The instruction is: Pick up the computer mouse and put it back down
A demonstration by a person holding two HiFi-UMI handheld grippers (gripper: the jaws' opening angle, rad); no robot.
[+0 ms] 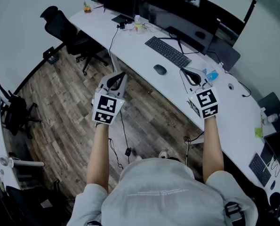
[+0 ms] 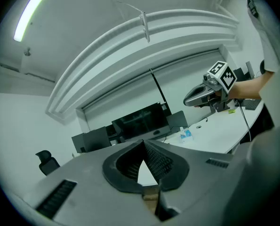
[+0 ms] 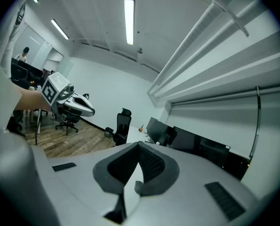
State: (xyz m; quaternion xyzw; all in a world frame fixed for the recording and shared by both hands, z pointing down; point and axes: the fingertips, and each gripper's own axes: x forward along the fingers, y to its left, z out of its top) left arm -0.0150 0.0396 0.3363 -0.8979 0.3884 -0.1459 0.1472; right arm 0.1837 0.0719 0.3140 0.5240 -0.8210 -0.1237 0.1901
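The dark computer mouse [image 1: 160, 69] lies on the long white desk [image 1: 234, 107], just in front of the keyboard. Both grippers are held up in the air, short of the desk's front edge. My left gripper [image 1: 120, 75] hangs over the wooden floor, left of the mouse, jaws shut and empty [image 2: 143, 141]. My right gripper [image 1: 184, 71] hovers right of the mouse, a little apart from it, also shut with nothing in it [image 3: 139, 145]. Neither gripper view shows the mouse.
A black keyboard [image 1: 168, 52] lies behind the mouse, with dark monitors [image 1: 187, 13] further back. A small bottle [image 1: 138, 24] and cables sit at the desk's left part. A blue packet [image 1: 212, 74] lies near my right gripper. A black office chair [image 1: 67, 29] stands on the floor at left.
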